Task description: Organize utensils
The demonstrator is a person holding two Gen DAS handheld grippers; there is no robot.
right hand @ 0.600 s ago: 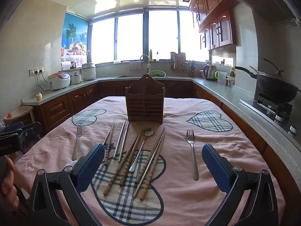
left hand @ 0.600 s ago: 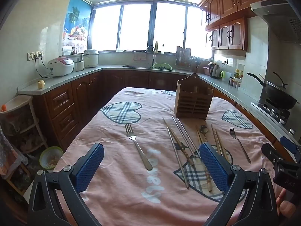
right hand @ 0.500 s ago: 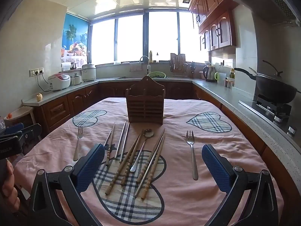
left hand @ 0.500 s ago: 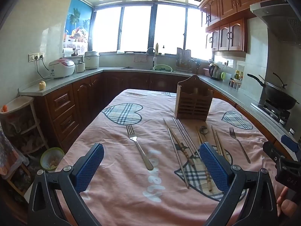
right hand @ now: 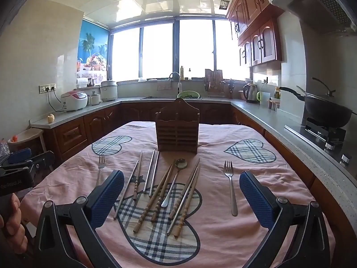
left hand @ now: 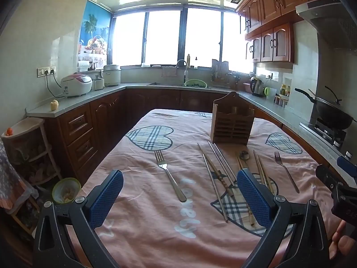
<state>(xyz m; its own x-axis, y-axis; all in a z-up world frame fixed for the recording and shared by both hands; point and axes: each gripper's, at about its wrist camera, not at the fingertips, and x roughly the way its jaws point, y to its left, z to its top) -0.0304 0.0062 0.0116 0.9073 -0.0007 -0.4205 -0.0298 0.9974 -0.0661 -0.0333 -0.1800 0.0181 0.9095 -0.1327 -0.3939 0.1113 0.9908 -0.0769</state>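
Shiny forks (right hand: 230, 186), a spoon (right hand: 176, 178) and chopsticks (right hand: 156, 198) are lying by the wooden holder (right hand: 177, 131) while I am holding my left gripper (left hand: 179, 197) and right gripper (right hand: 181, 198) wide open, grabbing nothing.

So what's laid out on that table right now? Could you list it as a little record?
surface: pink tablecloth with plaid hearts
holder: wooden utensil holder, upright at the far end
forks: left fork, right fork, one each side
spoon: single spoon, in the middle
chopsticks: wooden and metal chopsticks, lying loose
left tongs: open, empty
right tongs: open, empty
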